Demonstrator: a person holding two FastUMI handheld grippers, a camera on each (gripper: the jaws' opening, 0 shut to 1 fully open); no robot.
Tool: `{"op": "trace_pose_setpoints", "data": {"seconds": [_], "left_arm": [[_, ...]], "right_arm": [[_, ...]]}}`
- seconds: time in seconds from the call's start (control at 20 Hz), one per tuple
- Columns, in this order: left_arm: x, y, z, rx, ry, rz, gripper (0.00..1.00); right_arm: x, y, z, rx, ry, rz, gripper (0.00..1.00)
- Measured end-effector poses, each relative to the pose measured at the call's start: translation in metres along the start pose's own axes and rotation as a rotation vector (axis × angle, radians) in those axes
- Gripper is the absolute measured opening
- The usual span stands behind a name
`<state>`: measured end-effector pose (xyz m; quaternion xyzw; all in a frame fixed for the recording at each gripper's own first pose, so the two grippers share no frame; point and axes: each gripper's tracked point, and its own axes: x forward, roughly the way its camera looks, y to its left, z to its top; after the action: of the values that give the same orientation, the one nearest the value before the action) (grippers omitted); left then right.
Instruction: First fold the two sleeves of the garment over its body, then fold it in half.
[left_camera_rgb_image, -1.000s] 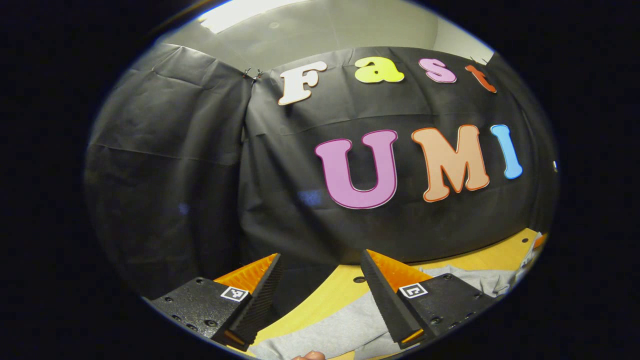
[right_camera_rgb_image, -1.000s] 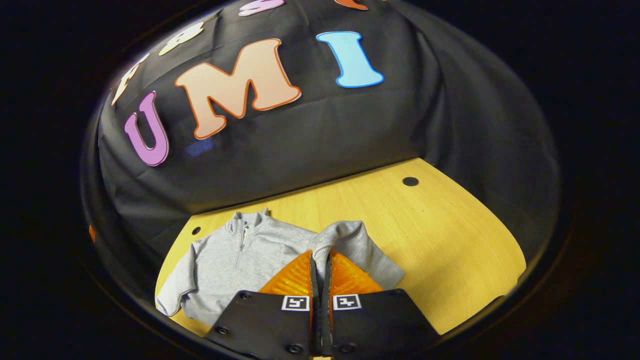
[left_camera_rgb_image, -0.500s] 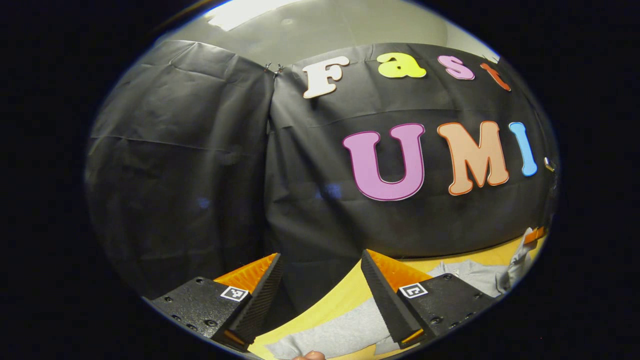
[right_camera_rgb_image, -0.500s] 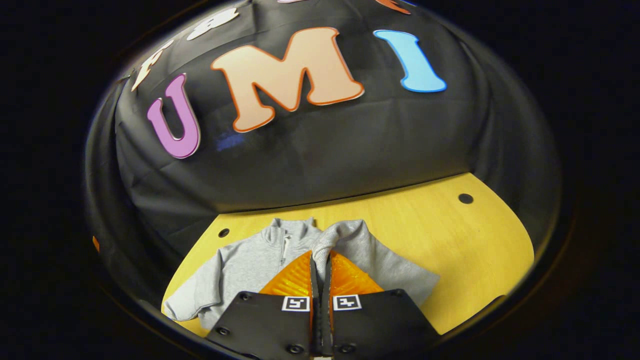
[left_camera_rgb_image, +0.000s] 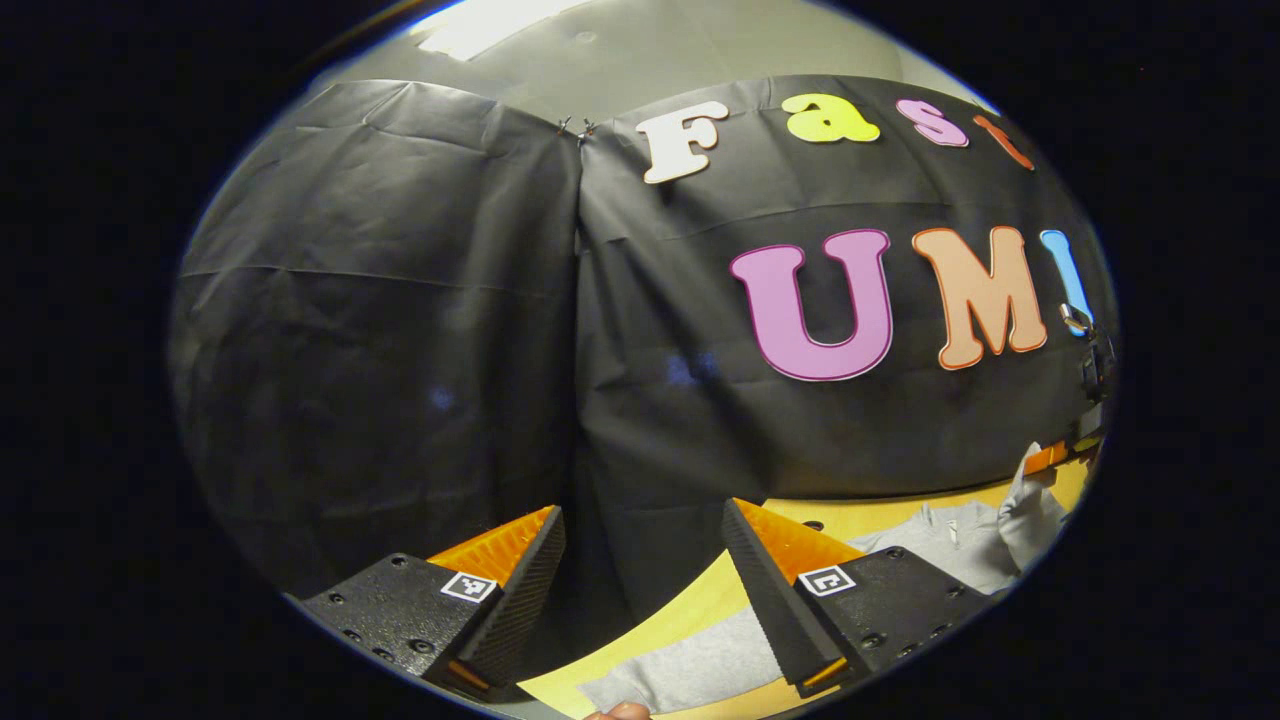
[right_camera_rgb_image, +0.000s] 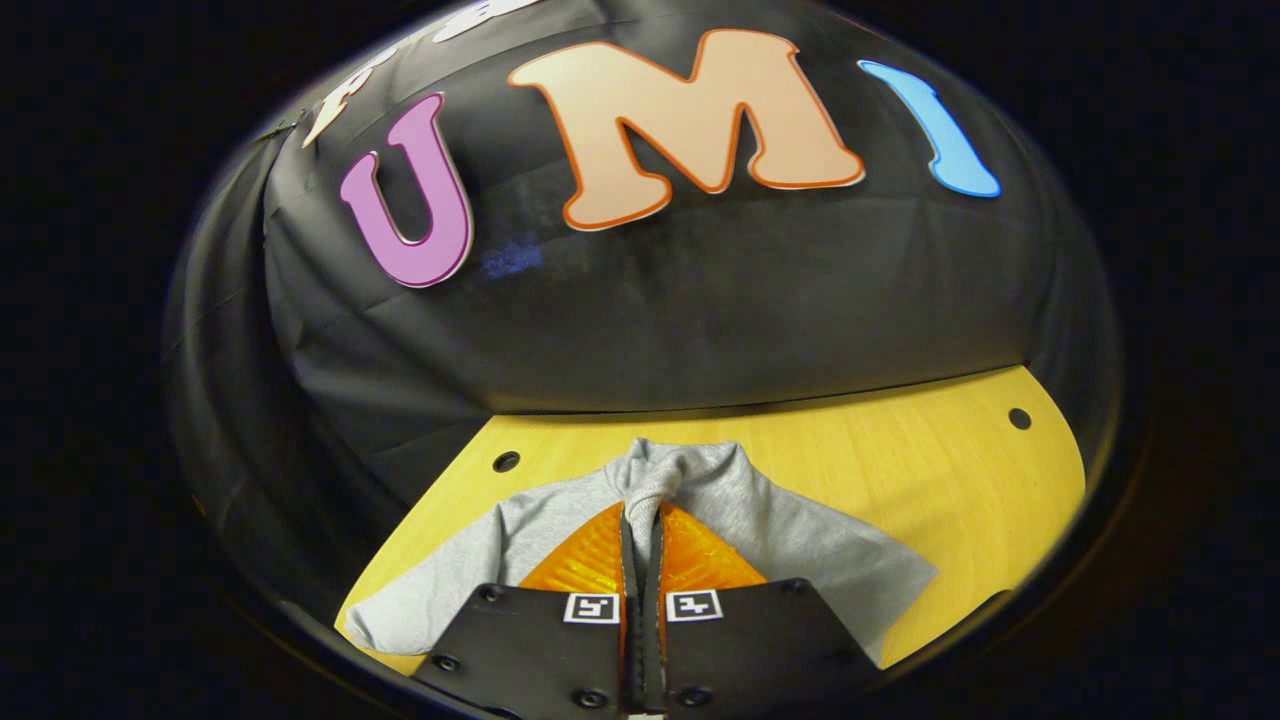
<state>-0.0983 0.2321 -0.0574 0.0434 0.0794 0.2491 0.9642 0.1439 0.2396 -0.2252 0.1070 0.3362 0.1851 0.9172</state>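
While my right tongs stay out of the way of nothing, being pressed together on the ribbed cuff of a sleeve, the grey garment lies flat on the yellow tabletop directly below and ahead of them. From the cuff, the sleeve hangs down to the body of the garment, which spreads to either side of the tongs in the right gripper view, its near edge towards me and its far edge towards the booth's black wall. That is the relation I judge the coming move to turn on: the sleeve is lifted above the body, so it has to be carried across and laid down on the cloth beneath, not beside it. My right hand is plainly the nearer one and holds its tongs tilted downward at the tabletop. My left tongs are wide apart and hold nothing; they point level at the wall, with the garment below and off to their right side, its collar farther right. A fingertip shows at the bottom edge there.
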Motion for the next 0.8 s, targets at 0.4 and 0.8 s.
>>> {"op": "trace_pose_setpoints", "data": {"seconds": [0.4, 0.8], "left_arm": [[-0.007, 0.05, -0.015, 0.011, 0.03, 0.09, 0.93], [-0.014, 0.094, -0.033, 0.036, 0.066, 0.146, 0.93]], "right_arm": [[0.043, 0.093, -0.028, -0.108, 0.057, 0.105, 0.03], [0.094, 0.142, -0.1, -0.2, 0.187, 0.156, 0.03]]}}
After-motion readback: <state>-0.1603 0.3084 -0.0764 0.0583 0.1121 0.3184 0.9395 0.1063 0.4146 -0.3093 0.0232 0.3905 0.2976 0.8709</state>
